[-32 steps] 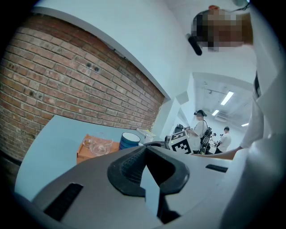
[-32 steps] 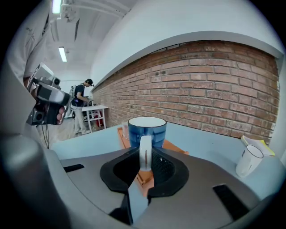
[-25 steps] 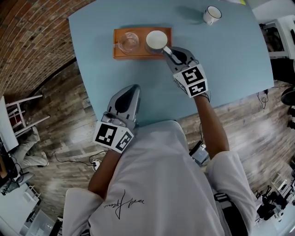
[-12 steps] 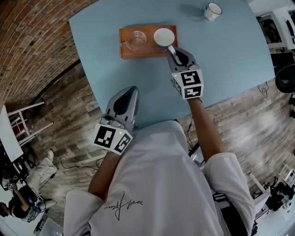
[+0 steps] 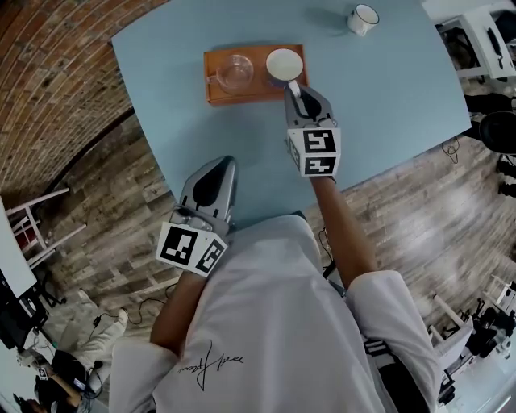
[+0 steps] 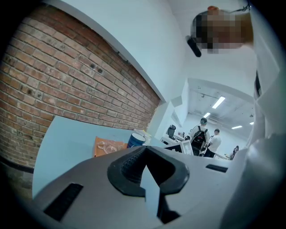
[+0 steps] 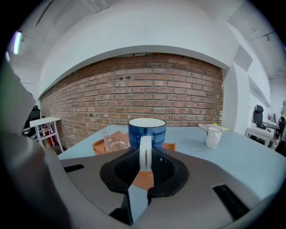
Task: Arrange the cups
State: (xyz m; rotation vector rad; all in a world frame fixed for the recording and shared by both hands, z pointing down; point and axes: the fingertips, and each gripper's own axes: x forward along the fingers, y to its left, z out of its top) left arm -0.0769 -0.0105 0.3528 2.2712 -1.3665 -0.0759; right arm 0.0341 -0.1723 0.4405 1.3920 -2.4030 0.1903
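A blue cup (image 5: 285,64) with a white inside stands upright on the right half of an orange tray (image 5: 216,90), next to a clear glass cup (image 5: 235,73). My right gripper (image 5: 294,87) reaches it from the near side and is shut on its white handle (image 7: 145,152). The right gripper view shows the blue cup (image 7: 147,131) straight ahead, the glass cup (image 7: 115,139) to its left and a small white cup (image 7: 213,136) at the right. That white cup (image 5: 362,19) stands alone at the table's far edge. My left gripper (image 5: 219,171) is shut and empty at the near table edge.
The light blue table (image 5: 387,97) is bare around the tray. Wooden floor and a brick wall lie to the left. The left gripper view shows the tray (image 6: 100,145) and blue cup (image 6: 135,140) far ahead, with people standing in the background.
My right gripper has swung round from a slant to point straight at the blue cup, still holding its handle. The left gripper has shifted a little along the near table edge.
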